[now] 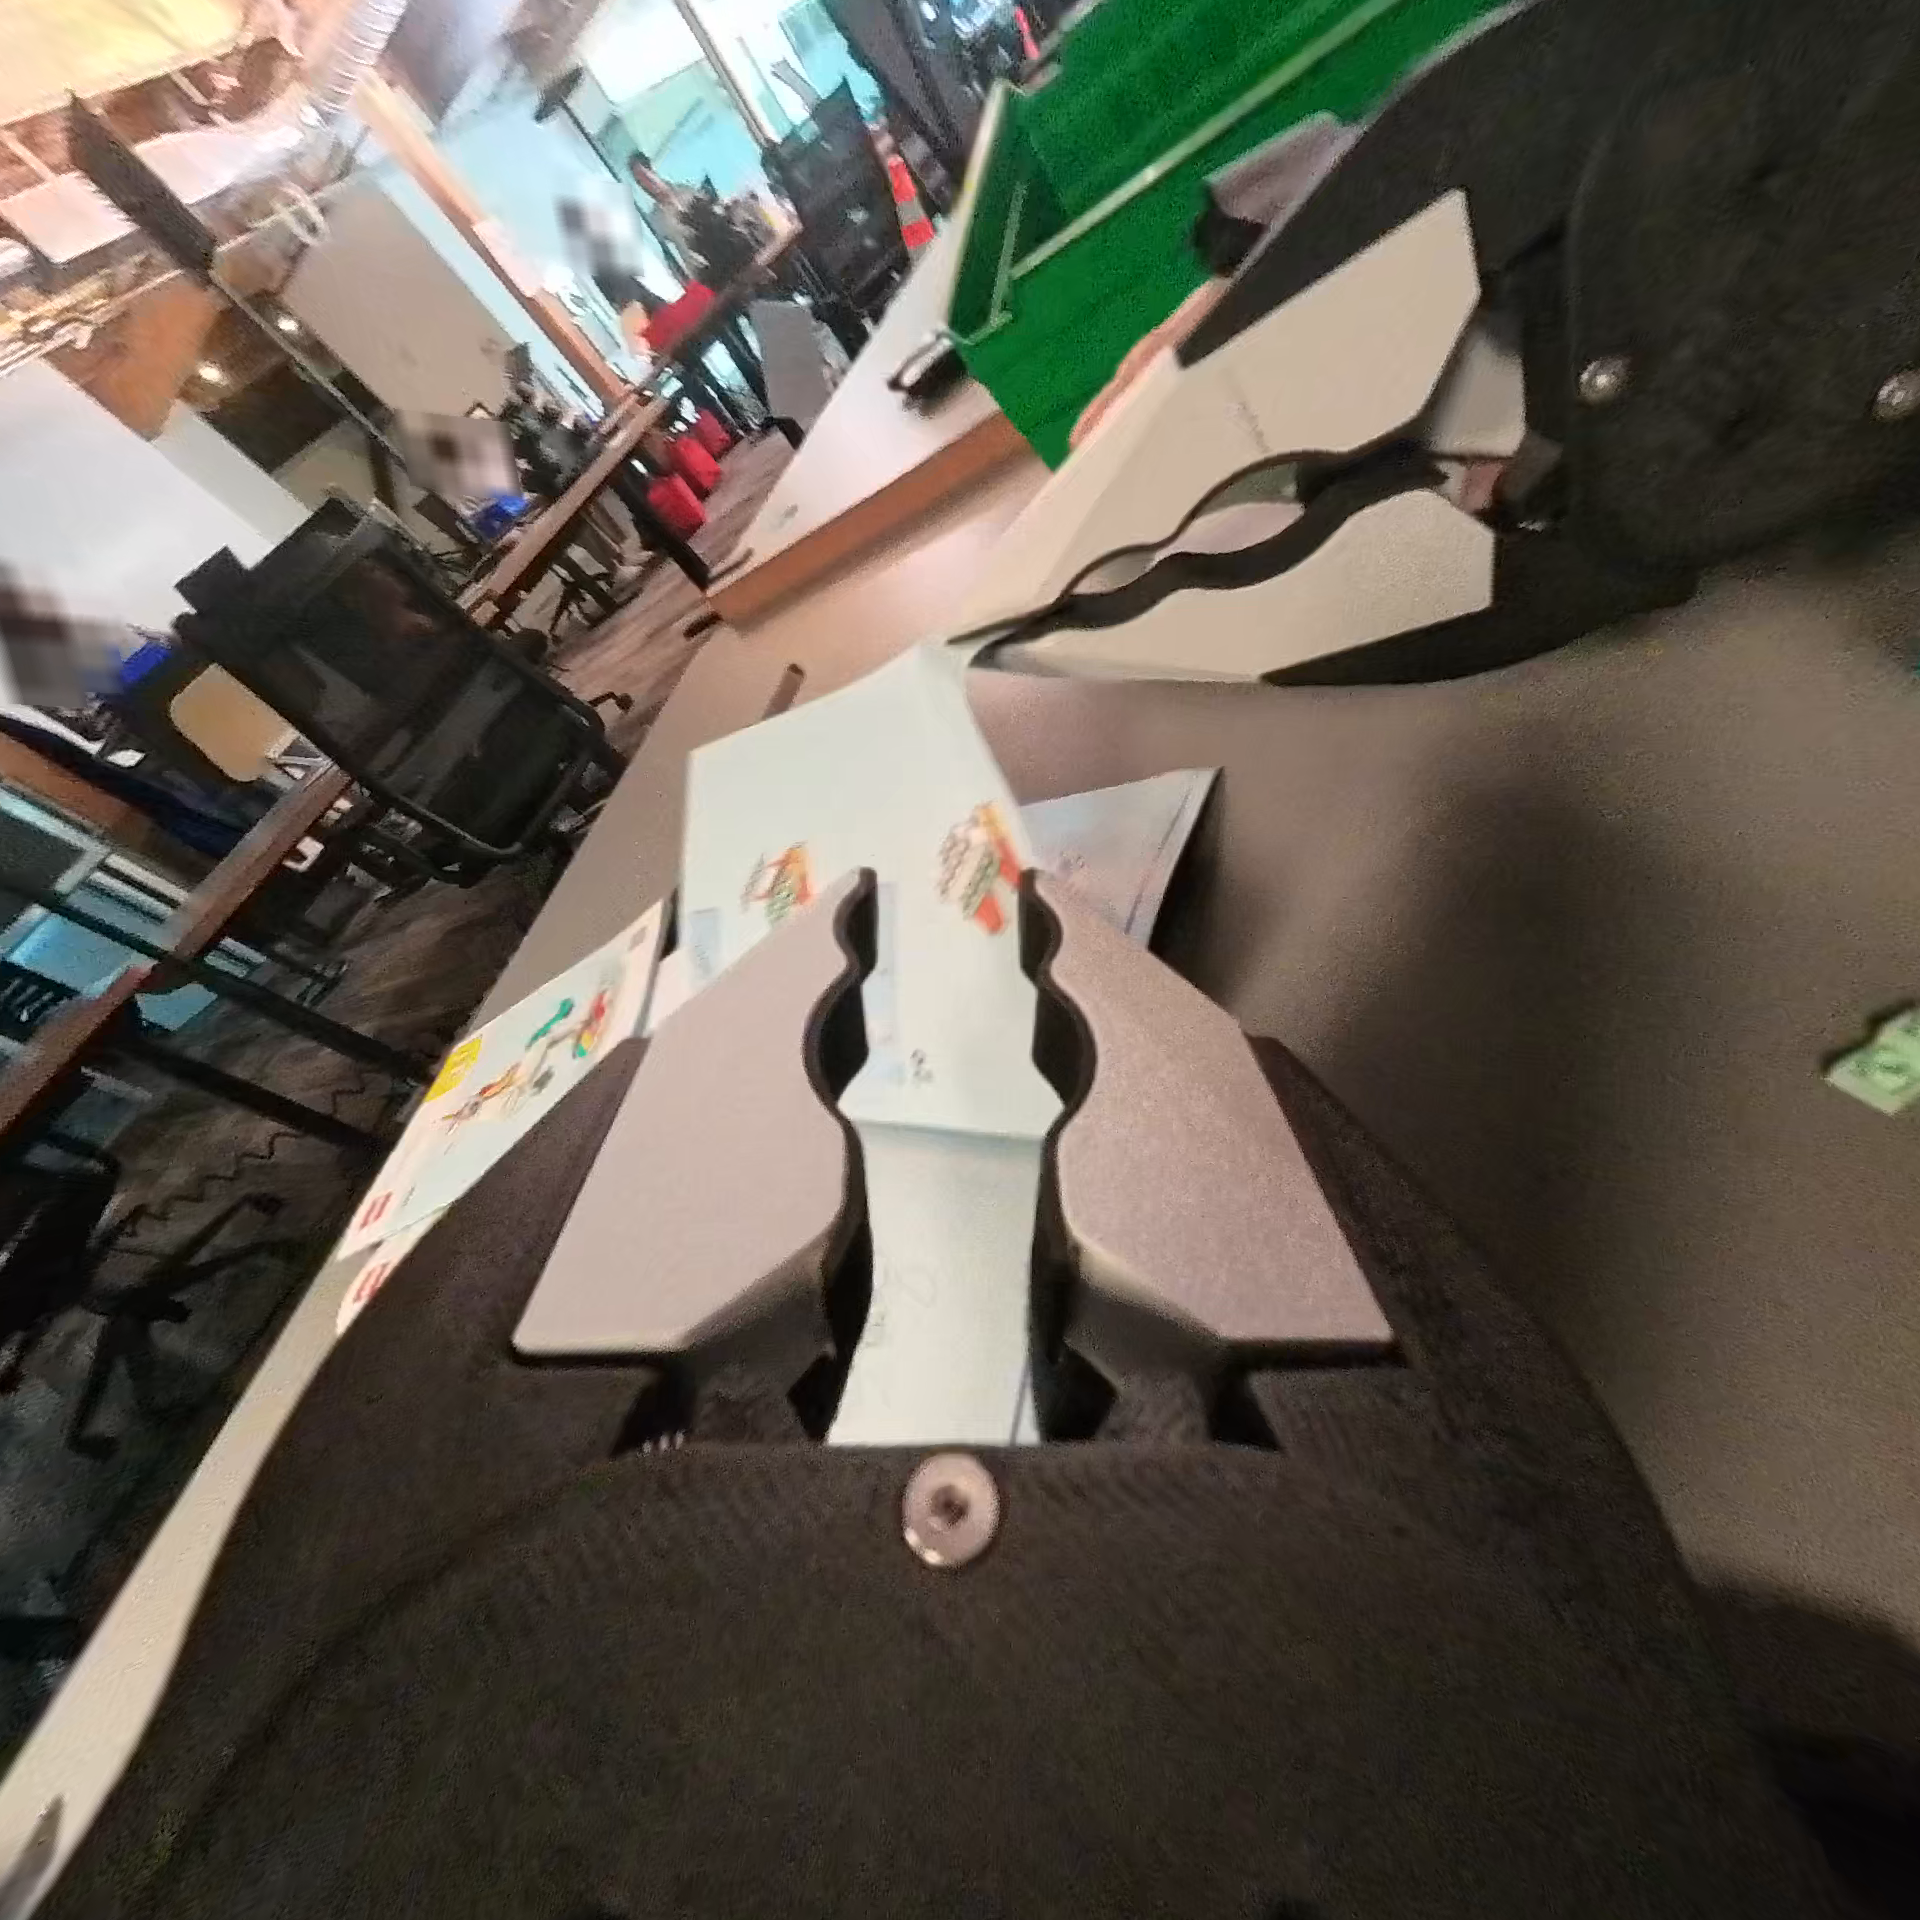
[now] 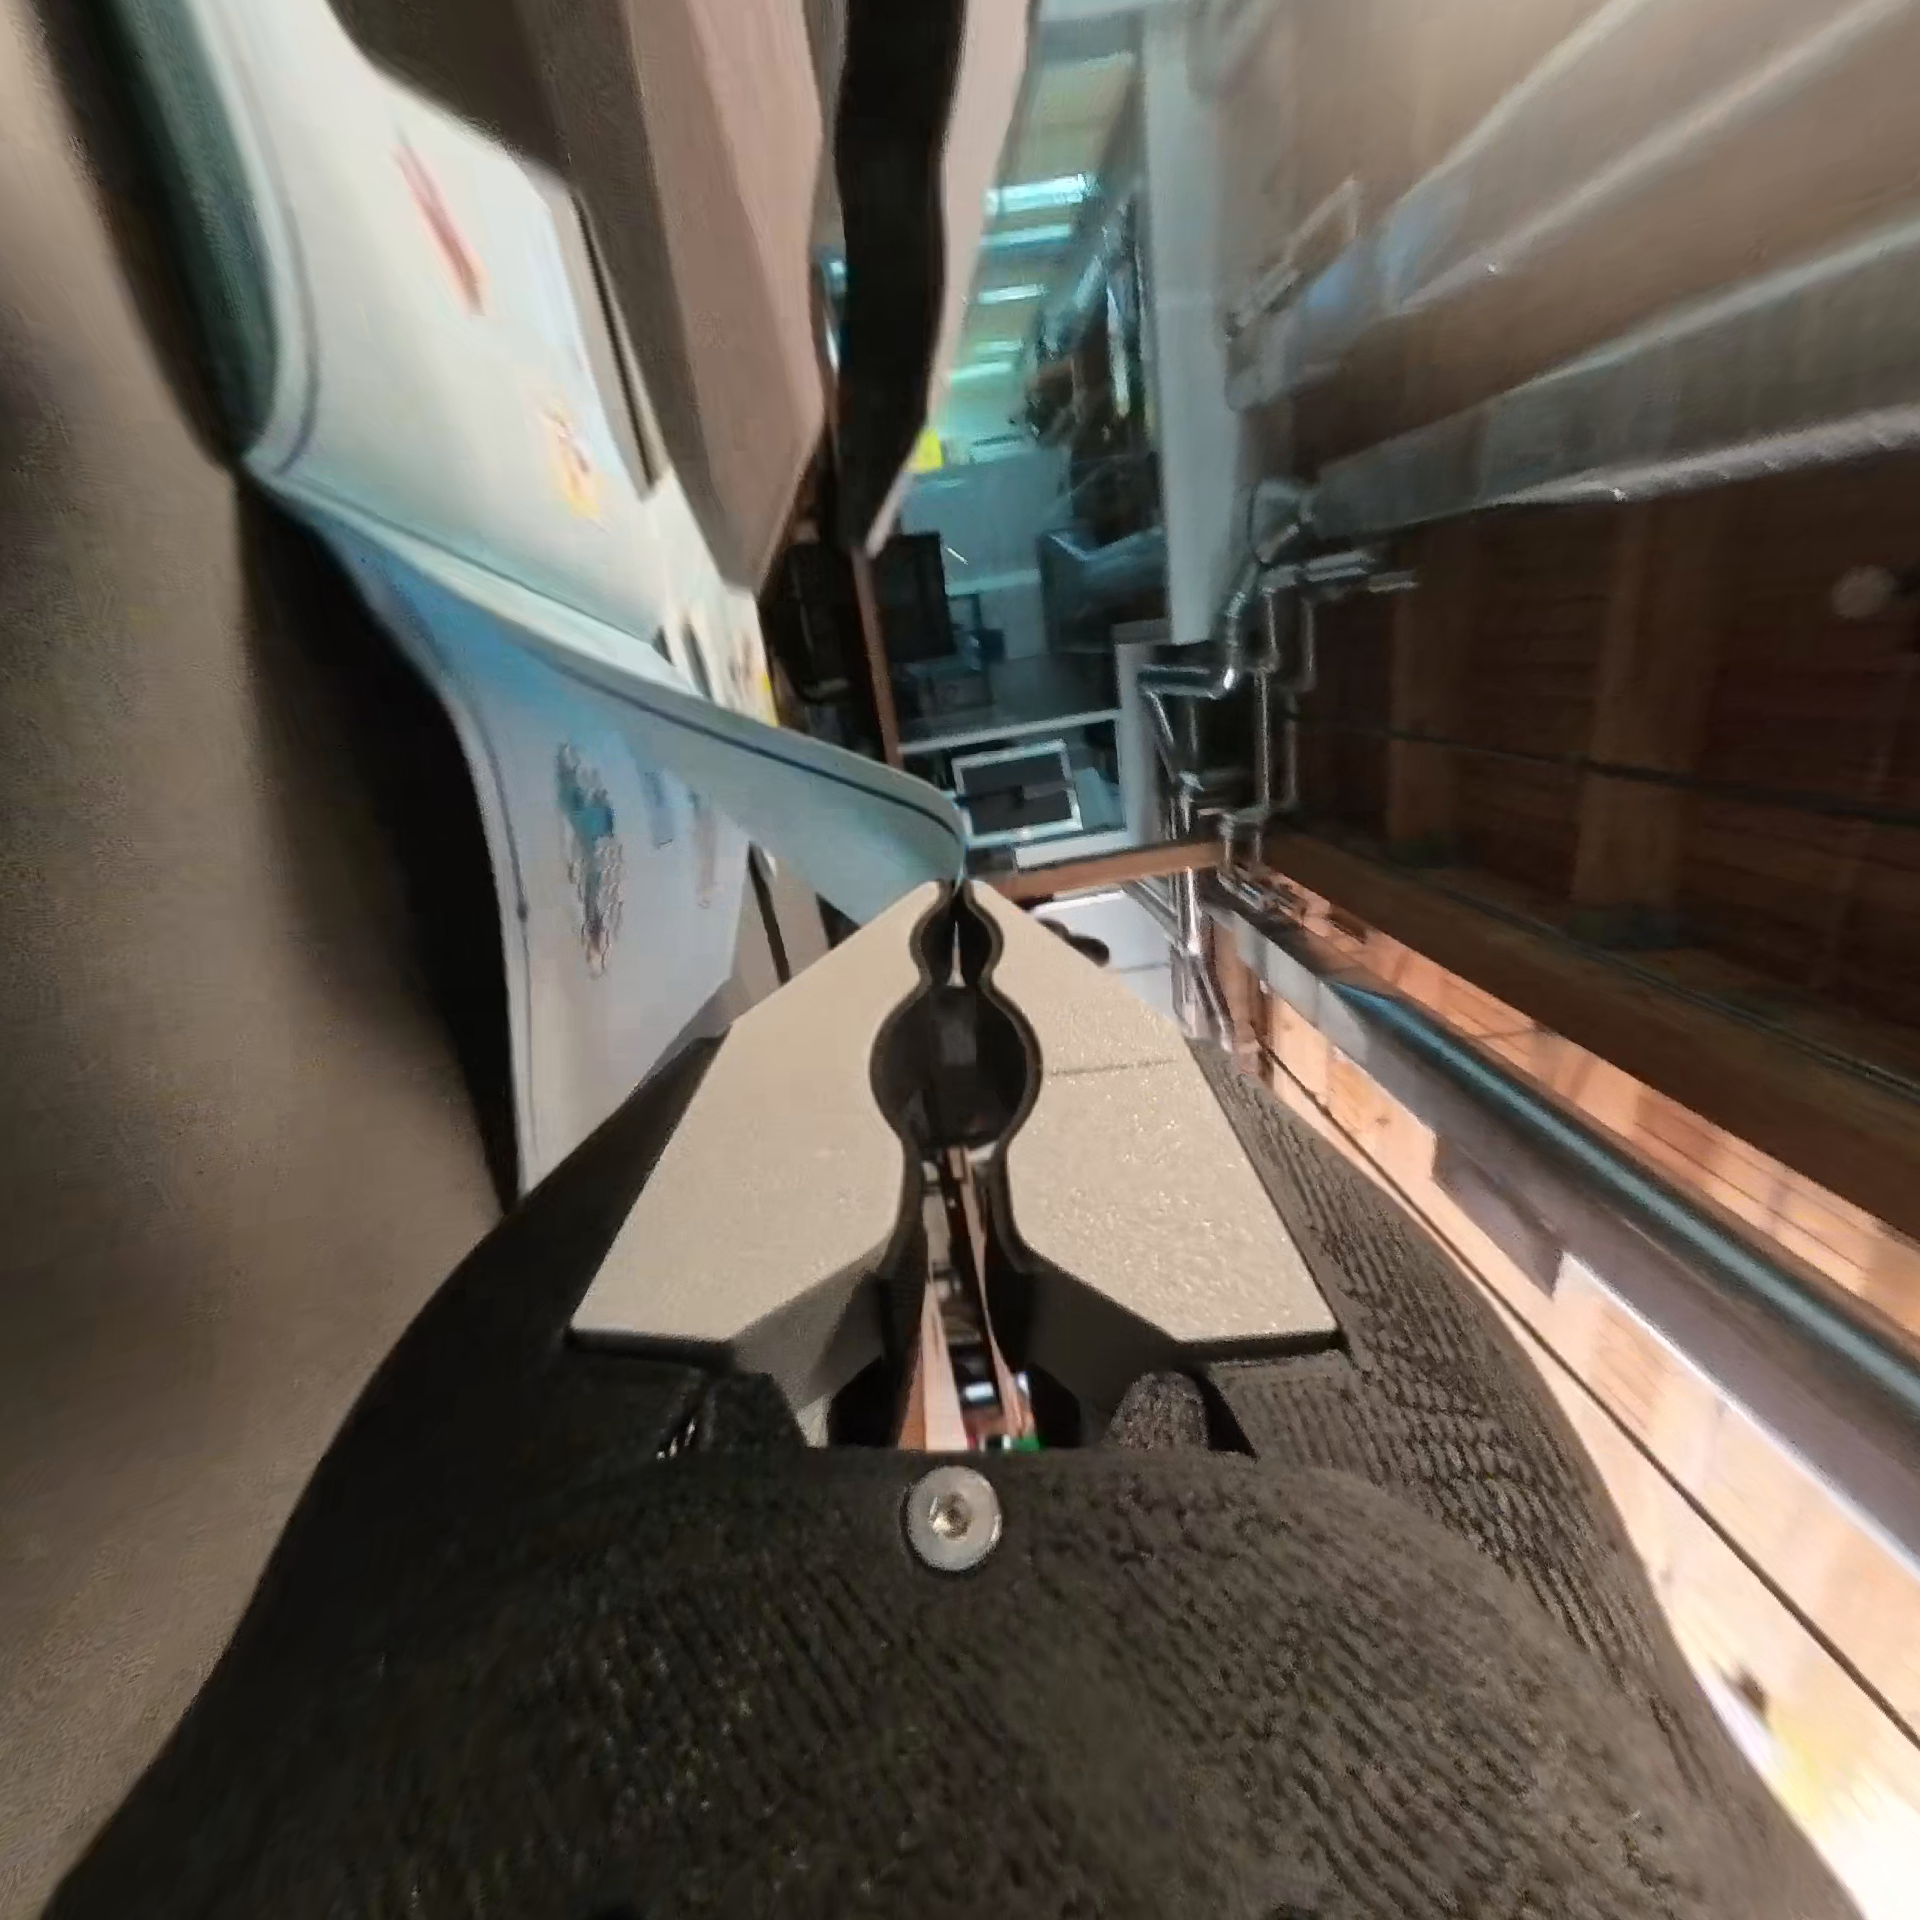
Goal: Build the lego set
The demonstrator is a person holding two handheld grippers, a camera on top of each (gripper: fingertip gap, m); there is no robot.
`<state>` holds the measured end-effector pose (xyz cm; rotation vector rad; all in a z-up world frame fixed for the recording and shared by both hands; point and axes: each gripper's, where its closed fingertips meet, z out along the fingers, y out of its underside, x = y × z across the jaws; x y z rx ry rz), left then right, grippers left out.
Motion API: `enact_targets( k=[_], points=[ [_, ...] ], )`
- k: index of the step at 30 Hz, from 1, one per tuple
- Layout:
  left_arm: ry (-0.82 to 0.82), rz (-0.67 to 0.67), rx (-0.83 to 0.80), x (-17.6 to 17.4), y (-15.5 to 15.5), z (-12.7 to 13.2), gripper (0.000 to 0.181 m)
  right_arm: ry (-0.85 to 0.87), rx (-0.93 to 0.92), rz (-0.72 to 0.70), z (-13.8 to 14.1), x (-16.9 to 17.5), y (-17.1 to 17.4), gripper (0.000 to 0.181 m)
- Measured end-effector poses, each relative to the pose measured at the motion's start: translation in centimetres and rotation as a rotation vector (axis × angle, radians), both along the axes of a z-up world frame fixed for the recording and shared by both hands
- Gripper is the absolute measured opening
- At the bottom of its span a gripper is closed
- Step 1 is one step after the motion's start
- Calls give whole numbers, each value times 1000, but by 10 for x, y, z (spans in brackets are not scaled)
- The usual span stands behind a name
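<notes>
The instruction booklet [image 1: 831,810] lies open on the grey table [image 1: 1507,987]. My left gripper [image 1: 945,894] is open and sits low over the booklet, with a page showing between its fingers. My right gripper [image 1: 971,646] is at the upper right, shut on the far corner of a pale blue page. In the right wrist view that gripper [image 2: 956,896] pinches the page's edge [image 2: 790,790], and the page curls up off the booklet. The left gripper's fingers [image 2: 707,260] show at the top of that view. A small green lego piece [image 1: 1875,1070] lies on the table at the right.
Another printed sheet [image 1: 520,1070] lies at the table's left edge, with the floor and chairs [image 1: 395,665] beyond it. A green box [image 1: 1122,156] stands at the back of the table. Desks and people fill the room behind. The grippers' ends are close to 6 cm from one another. It is some 12 cm from my left tips to the small green lego piece [image 1: 1875,1070].
</notes>
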<state>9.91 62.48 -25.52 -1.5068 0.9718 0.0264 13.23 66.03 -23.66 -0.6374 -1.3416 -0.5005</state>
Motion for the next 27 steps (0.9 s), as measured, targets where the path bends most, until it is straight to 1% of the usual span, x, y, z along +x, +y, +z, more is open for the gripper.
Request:
enact_targets(
  k=[2, 4, 6, 8, 10, 12, 14, 15, 16, 18, 20, 22, 24, 27],
  points=[
    [-60, 24, 3, -5, 3, 6, 26, 21, -9, -49, 2, 11, 12, 0],
    [-126, 39, -26, -7, 6, 8, 25, 50, -25, -67, 4, 18, 18, 0],
    [-226, 46, -83, -7, 11, 9, 25, 80, -31, -66, 8, 17, 18, 0],
    [-377, 33, -182, -8, 15, 10, 28, 75, 5, -40, 13, 9, 11, 0],
    [-607, -40, -295, -8, 14, 18, 32, 44, 52, 6, 15, -4, 1, 0],
    [-897, -150, -409, -15, 11, 34, 36, -11, 121, 66, 16, -20, -12, 0],
    [-1190, -292, -482, -33, 6, 53, 36, -96, 193, 126, 12, -37, -24, 0],
    [-1305, -338, -506, -44, 5, 59, 39, -134, 231, 152, 10, -45, -30, 0],
    [-1381, -365, -527, -53, 4, 61, 40, -171, 263, 181, 7, -51, -36, 0],
    [-1428, -359, -555, -65, 5, 58, 44, -247, 318, 237, -1, -61, -45, 0],
    [-1399, -347, -580, -65, 5, 55, 46, -301, 368, 270, -8, -69, -51, 0],
    [-1362, -334, -629, -59, 6, 48, 46, -305, 378, 305, -9, -77, -56, 0],
    [-1348, -330, -701, -52, 7, 39, 42, -291, 385, 323, -8, -81, -60, 0],
    [-1376, -375, -762, -47, 5, 39, 31, -271, 384, 339, -7, -81, -65, 0]
  ],
)
